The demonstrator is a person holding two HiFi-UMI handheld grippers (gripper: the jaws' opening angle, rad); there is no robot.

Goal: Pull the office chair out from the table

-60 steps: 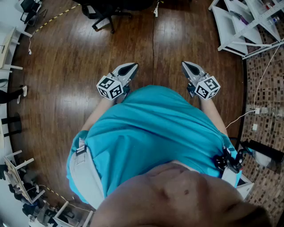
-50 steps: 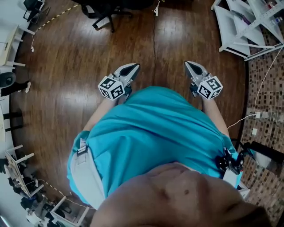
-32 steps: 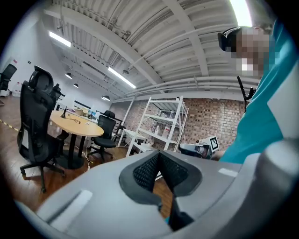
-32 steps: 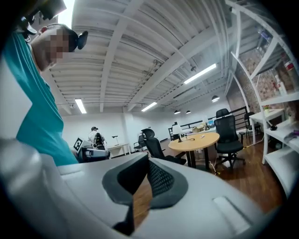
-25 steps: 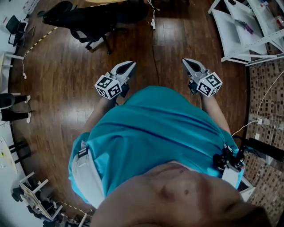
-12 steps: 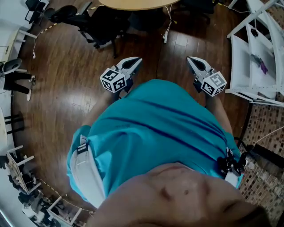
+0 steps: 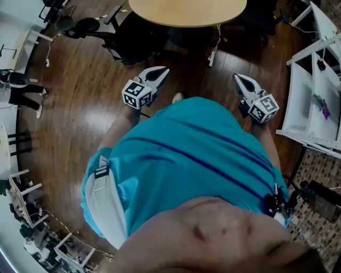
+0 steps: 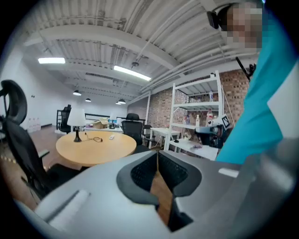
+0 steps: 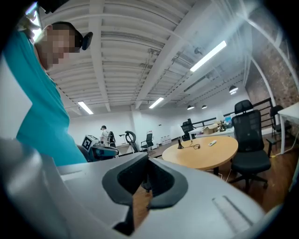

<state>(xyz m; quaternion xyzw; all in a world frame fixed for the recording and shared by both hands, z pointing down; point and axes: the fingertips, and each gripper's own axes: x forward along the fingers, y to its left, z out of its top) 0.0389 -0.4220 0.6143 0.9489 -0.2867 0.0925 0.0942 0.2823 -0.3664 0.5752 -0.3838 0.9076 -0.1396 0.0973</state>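
Note:
A round wooden table (image 7: 186,10) stands ahead of me at the top of the head view. A black office chair (image 7: 136,42) is tucked at its left edge, just beyond my left gripper (image 7: 161,71). That gripper is shut and holds nothing, its fingertips meeting in the left gripper view (image 8: 157,155). My right gripper (image 7: 238,80) is also shut and empty, held in the air short of the table's right side. The right gripper view shows the table (image 9: 205,151) and a black mesh-backed chair (image 9: 250,140) to its right. Neither gripper touches a chair.
A second black chair (image 7: 80,26) stands further left, and another dark chair (image 7: 261,16) sits at the table's right. A white shelving unit (image 7: 314,96) lines the right side. A lamp (image 8: 76,123) and cable lie on the table. The floor is dark wood.
The person has walked forward: the table and chairs have come into the top of the head view and drawn nearer. Both grippers stay shut and held out in front.

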